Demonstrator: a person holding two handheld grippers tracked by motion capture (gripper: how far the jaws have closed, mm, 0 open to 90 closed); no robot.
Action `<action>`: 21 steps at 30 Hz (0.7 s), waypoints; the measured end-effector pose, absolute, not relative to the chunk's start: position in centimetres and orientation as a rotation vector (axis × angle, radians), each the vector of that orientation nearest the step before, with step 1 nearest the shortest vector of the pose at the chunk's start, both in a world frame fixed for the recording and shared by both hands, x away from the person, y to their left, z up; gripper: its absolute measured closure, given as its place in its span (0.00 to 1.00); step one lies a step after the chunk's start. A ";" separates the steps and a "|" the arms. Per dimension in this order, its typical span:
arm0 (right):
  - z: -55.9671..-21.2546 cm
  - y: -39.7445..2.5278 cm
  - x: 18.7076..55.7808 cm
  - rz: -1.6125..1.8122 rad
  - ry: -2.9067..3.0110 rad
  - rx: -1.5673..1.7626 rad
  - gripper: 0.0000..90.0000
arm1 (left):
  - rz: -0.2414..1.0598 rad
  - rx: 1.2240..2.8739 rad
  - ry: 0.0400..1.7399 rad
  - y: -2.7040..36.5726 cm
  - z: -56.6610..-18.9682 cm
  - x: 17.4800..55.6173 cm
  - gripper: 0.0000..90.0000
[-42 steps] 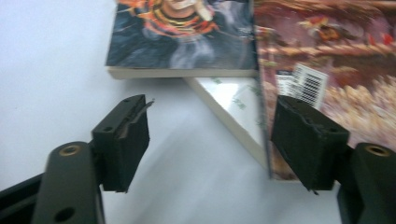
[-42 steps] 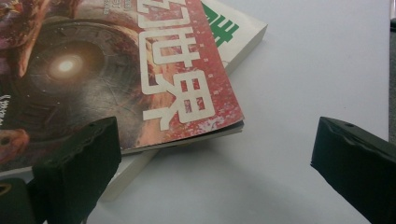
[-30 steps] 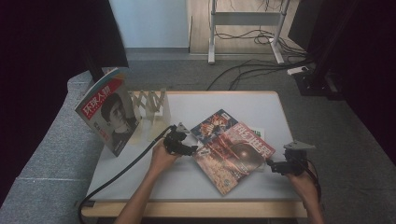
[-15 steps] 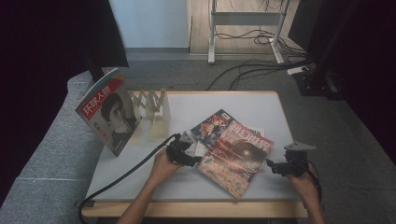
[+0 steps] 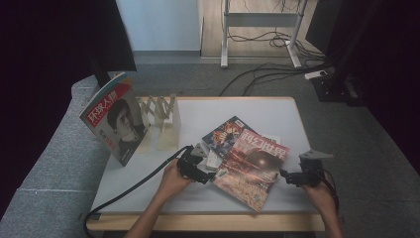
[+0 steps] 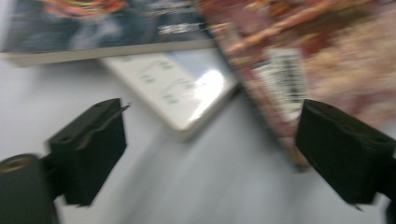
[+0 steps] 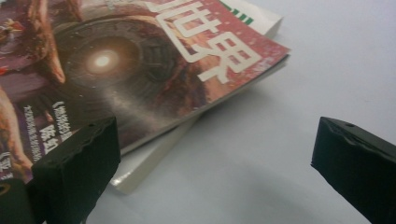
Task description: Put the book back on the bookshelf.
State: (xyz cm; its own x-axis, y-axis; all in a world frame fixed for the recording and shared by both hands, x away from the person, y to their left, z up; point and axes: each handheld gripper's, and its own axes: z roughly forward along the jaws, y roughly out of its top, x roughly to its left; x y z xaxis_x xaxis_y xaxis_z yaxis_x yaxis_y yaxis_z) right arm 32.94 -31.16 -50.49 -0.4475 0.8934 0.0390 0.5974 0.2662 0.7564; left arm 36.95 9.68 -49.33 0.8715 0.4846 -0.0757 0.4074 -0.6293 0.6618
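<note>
A red magazine (image 5: pixel 250 166) lies on top of a small stack at the middle of the white table (image 5: pixel 277 114). A dark blue magazine (image 5: pixel 225 133) and a white booklet (image 5: pixel 212 158) stick out from under it. My left gripper (image 5: pixel 204 173) is open at the stack's left edge; in the left gripper view its jaws stand wide before the white booklet (image 6: pixel 184 91) and the red magazine's corner (image 6: pixel 299 79). My right gripper (image 5: pixel 286 176) is open just right of the stack, its jaws on either side of the red magazine's (image 7: pixel 140 70) near corner, over bare table.
Another magazine (image 5: pixel 115 121) with a portrait cover stands upright at the table's left edge. A wooden rack (image 5: pixel 161 114) stands beside it. A black cable (image 5: pixel 133 186) trails from the left gripper over the front edge. Grey floor and cables lie beyond.
The left gripper has moved forward and right, closing in on the stack's left edge. The red magazine has shifted slightly. The right gripper has hardly moved.
</note>
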 end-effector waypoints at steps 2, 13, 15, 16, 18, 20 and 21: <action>-50.6 -30.9 33.0 1.020 2.154 1.349 0.01 | 0.159 2.320 0.631 9.5 -49.2 36.6 0.10; -51.3 -29.5 33.8 1.062 2.212 1.371 0.00 | 0.229 2.401 0.628 8.9 -50.9 36.3 0.08; -51.6 -29.4 34.0 1.073 2.221 1.385 0.00 | 0.234 2.408 0.634 8.9 -51.4 36.2 0.07; -51.7 -29.4 34.0 1.080 2.224 1.391 0.00 | 0.220 2.390 0.643 9.1 -51.6 36.2 0.07; -51.9 -29.4 34.1 1.110 2.229 1.413 0.00 | 0.201 2.371 0.653 9.3 -51.7 36.3 0.08; -52.0 -29.4 34.3 1.125 2.235 1.427 0.00 | 0.164 2.347 0.673 9.6 -52.0 36.4 0.08; -52.1 -29.4 34.3 1.133 2.237 1.434 0.00 | 0.164 2.347 0.673 9.6 -52.0 36.4 0.08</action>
State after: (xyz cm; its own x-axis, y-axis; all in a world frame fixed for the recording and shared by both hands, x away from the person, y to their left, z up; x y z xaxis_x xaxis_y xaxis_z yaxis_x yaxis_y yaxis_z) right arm 34.33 -29.44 -52.06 -0.4833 0.8548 0.1892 0.6585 0.2125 0.7220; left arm 36.42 9.64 -52.01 0.8583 0.5092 -0.0627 0.4237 -0.6345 0.6464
